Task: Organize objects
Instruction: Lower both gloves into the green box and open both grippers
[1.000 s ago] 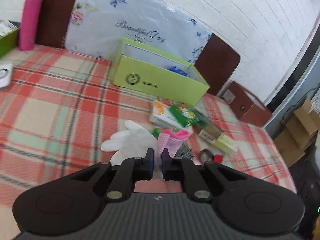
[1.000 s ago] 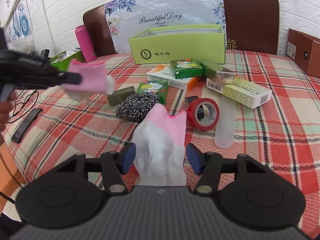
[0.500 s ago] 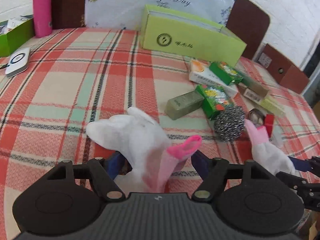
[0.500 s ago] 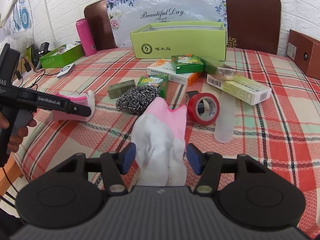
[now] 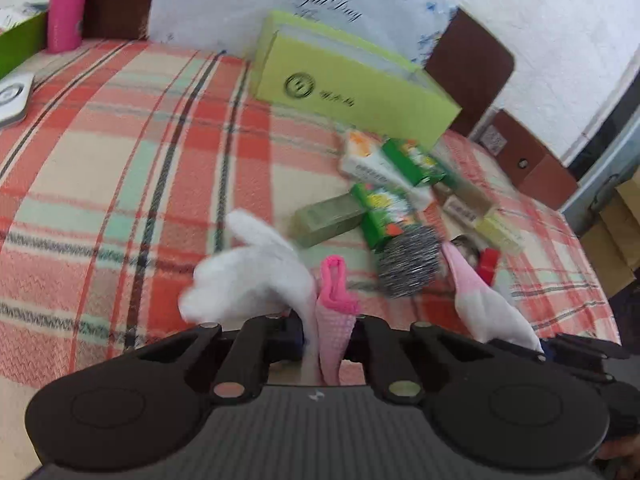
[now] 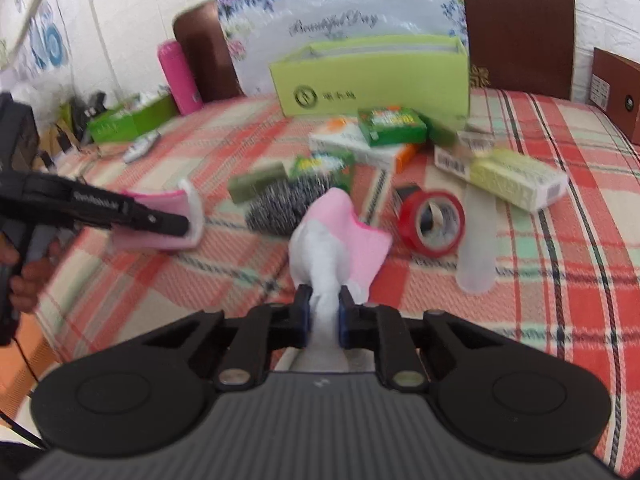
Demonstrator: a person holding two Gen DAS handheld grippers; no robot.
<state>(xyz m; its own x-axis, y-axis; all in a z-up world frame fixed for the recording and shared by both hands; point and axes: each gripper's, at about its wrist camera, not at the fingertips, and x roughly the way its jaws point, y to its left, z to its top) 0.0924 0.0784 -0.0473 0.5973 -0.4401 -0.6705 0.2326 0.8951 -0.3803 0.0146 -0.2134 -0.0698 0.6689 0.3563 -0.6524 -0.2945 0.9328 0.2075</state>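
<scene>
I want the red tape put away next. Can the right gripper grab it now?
Probably not yet. The right gripper is shut on a pink-and-white sock, so its jaws are full. The red tape lies uncovered just ahead to its right, otherwise easy to approach.

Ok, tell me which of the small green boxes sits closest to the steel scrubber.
The green box with flowers printed on it, right behind the steel scrubber and touching it. The other green box lies farther back, on top of the white and orange carton.

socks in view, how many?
2: one sock clamped in the left gripper, the other sock clamped in the right gripper. None seen loose on the table; clutter may hide more.
</scene>
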